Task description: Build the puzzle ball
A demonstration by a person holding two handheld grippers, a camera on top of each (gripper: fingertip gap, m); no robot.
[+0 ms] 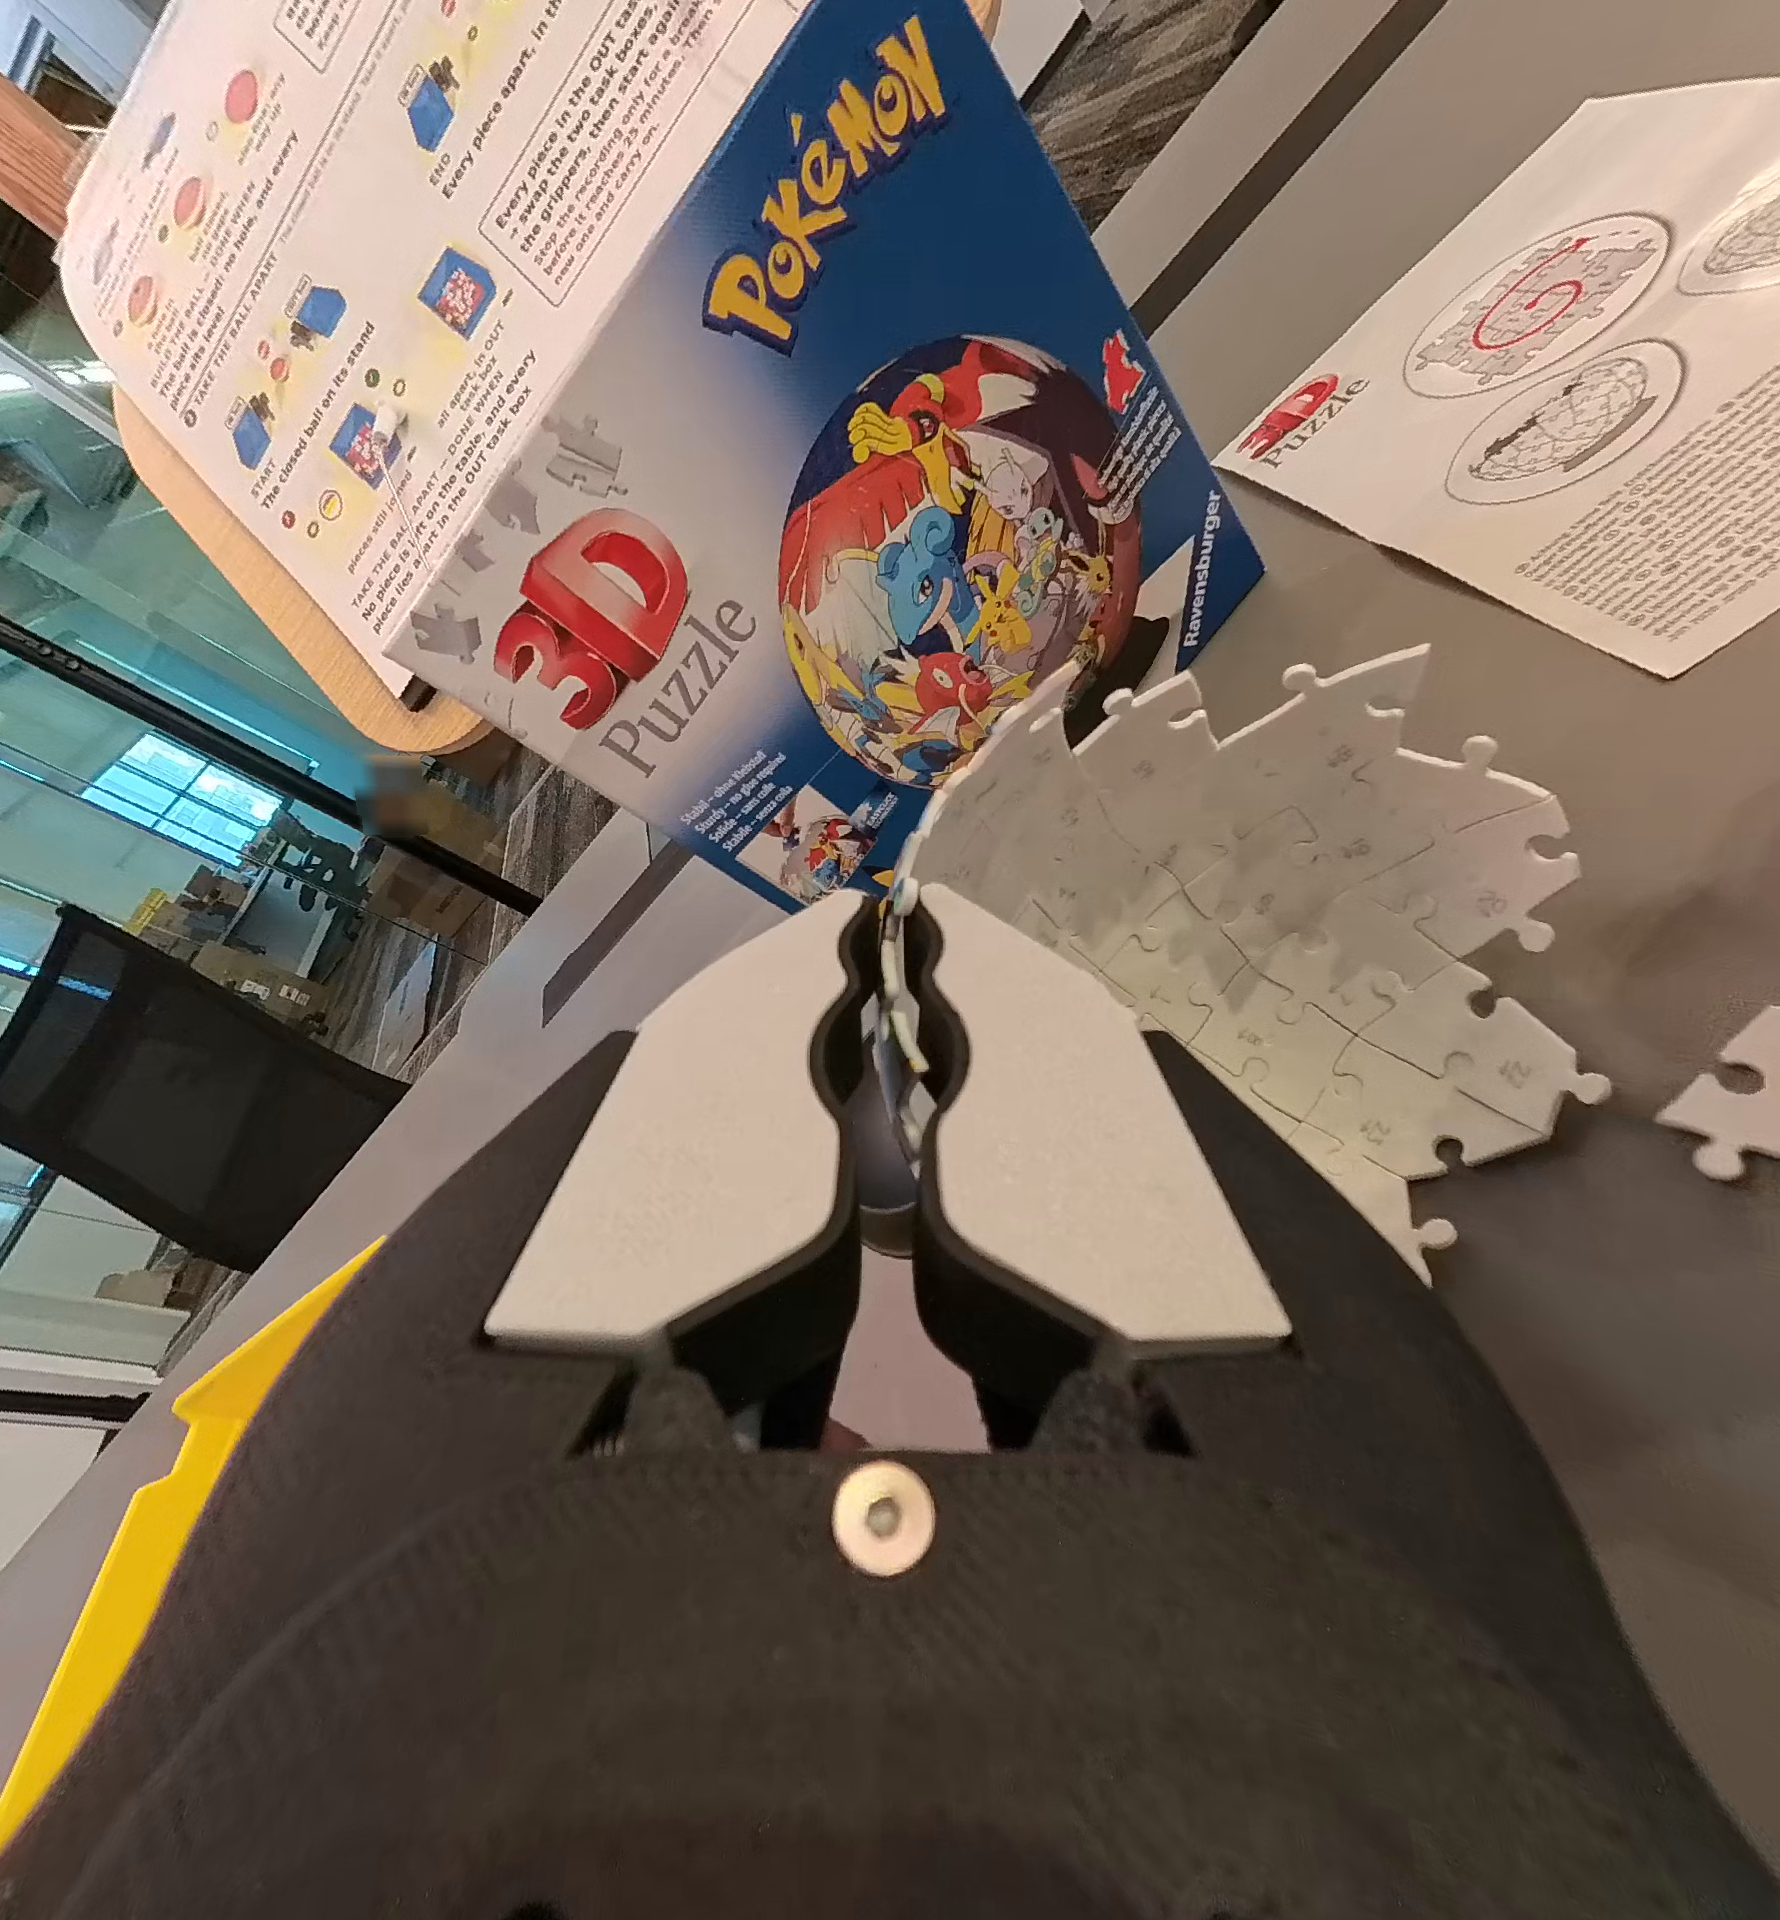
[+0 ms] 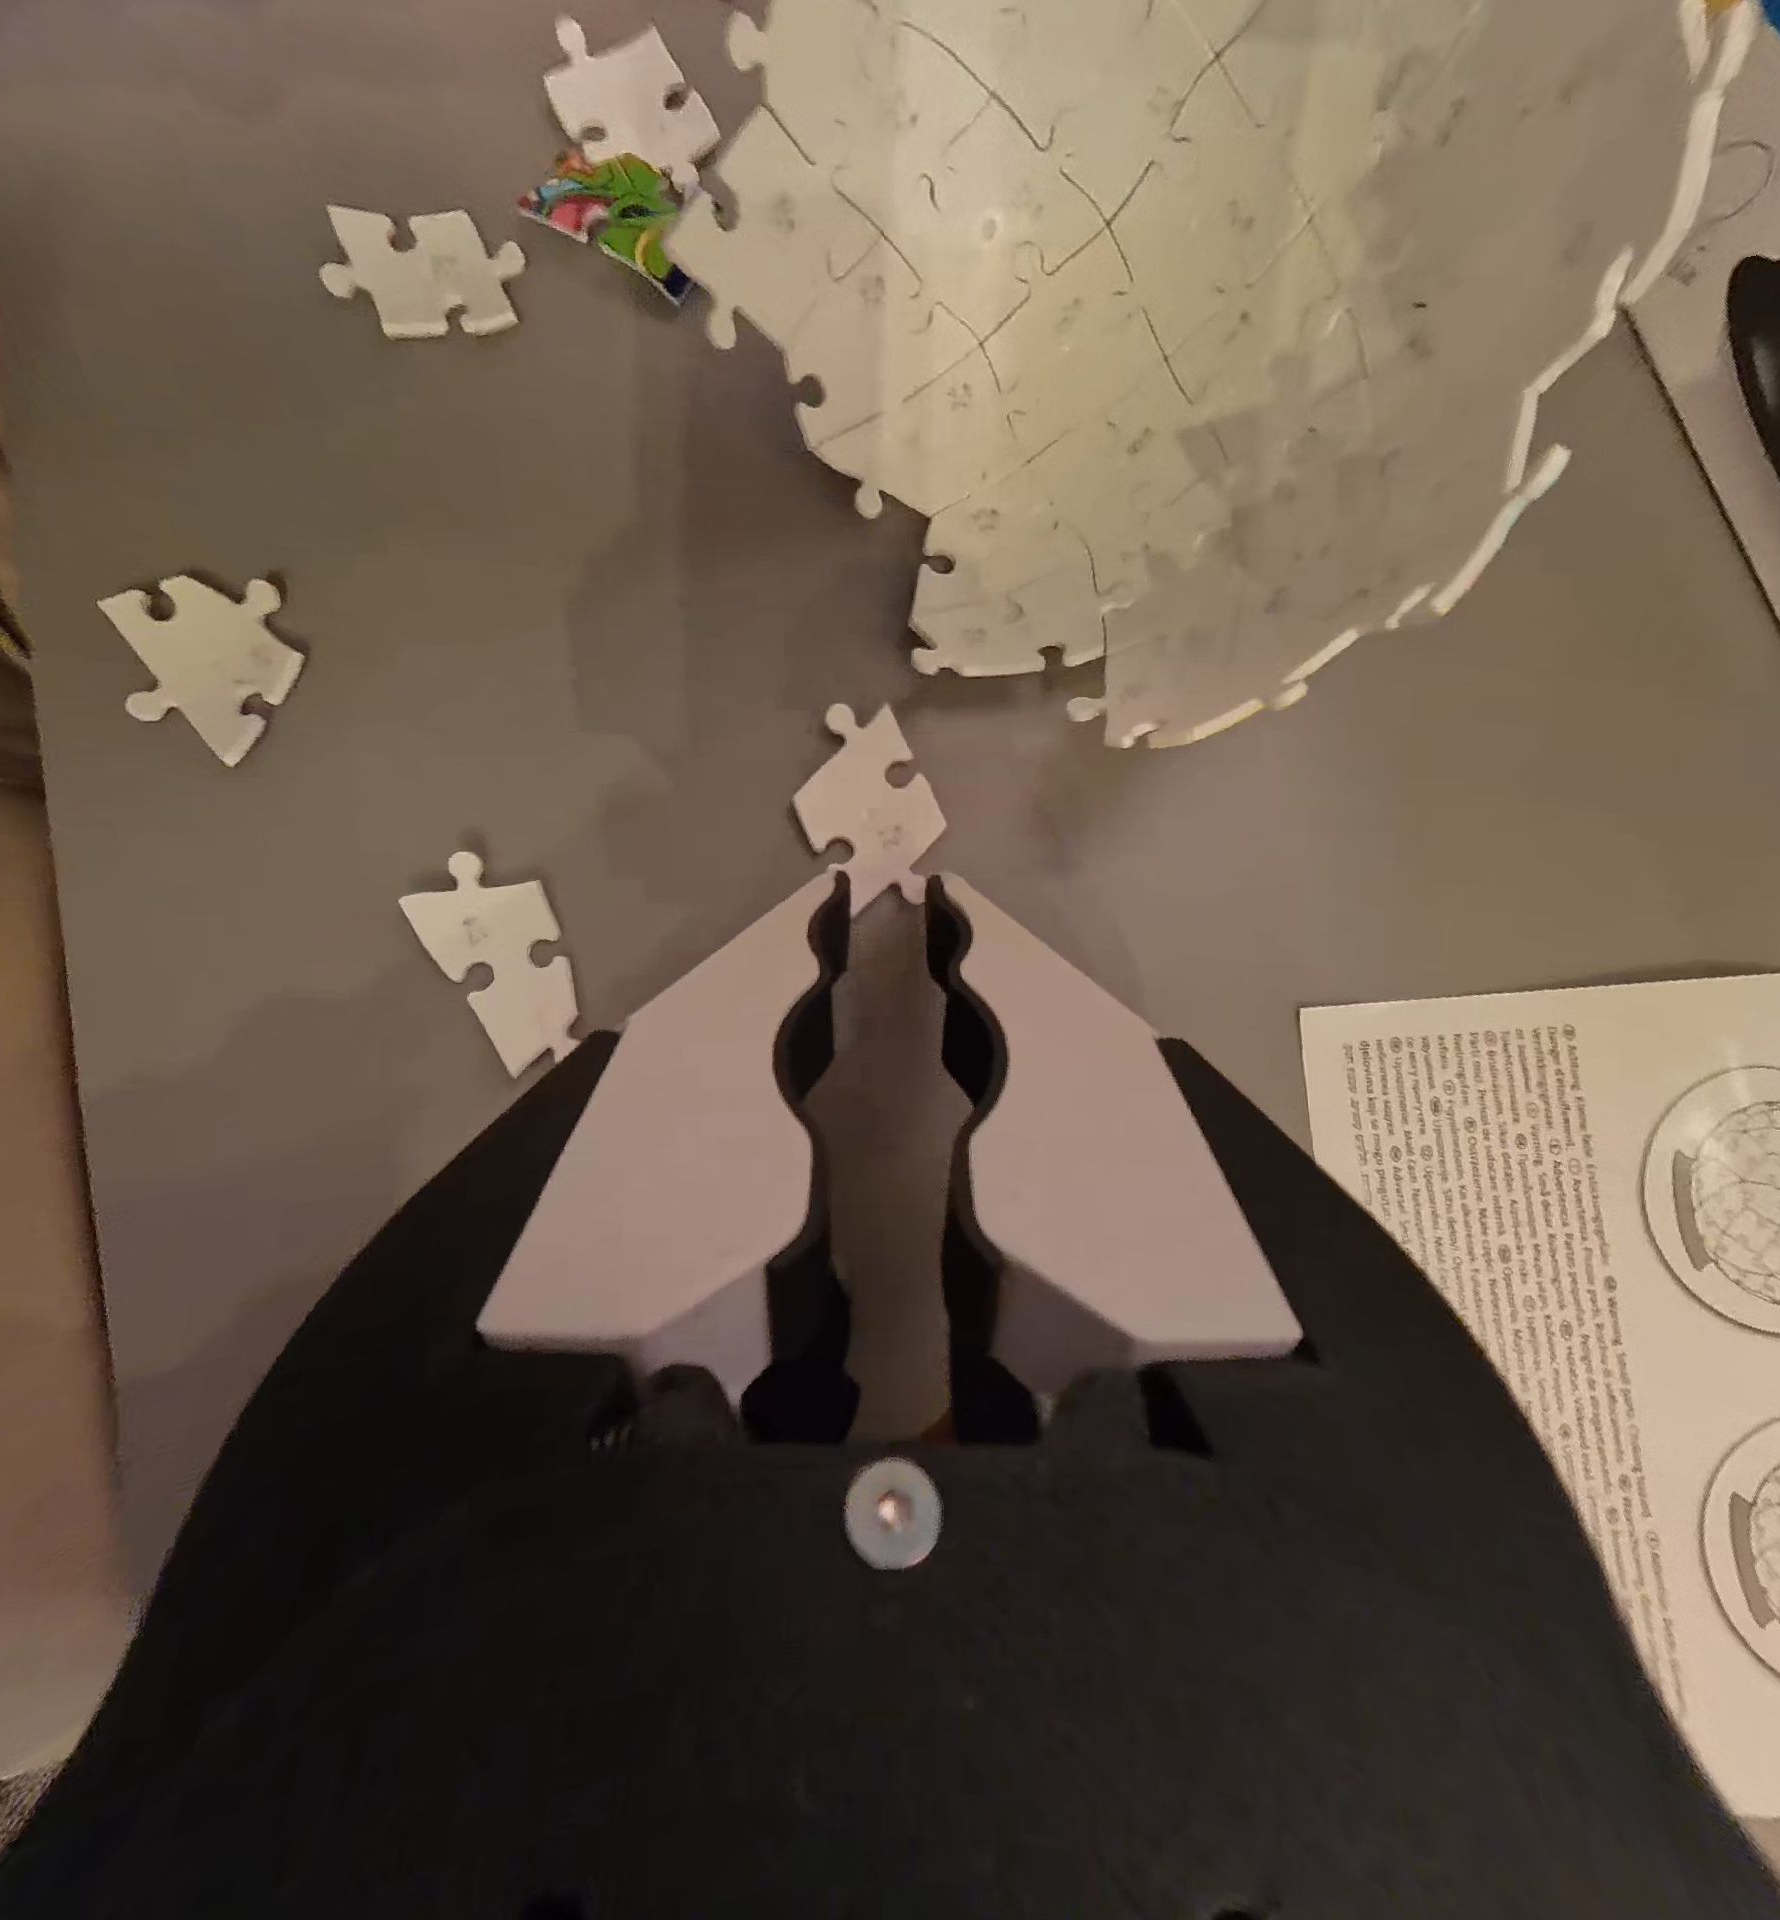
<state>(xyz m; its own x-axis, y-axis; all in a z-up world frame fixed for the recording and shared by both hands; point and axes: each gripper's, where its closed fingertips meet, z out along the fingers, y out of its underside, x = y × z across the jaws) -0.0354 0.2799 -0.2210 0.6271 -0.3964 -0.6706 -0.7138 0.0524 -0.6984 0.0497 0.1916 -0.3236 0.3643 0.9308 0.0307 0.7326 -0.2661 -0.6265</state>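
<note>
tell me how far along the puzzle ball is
Done: a curved shell of joined pieces, roughly a partial bowl, white inside facing up. In hand: the left gripper is shut on the shell's rim, holding it, while the right gripper is open, its tips at a loose piece on the table. Left: at least five more loose pieces lie nearby, one printed side up, and the ball is far from closed.
</note>
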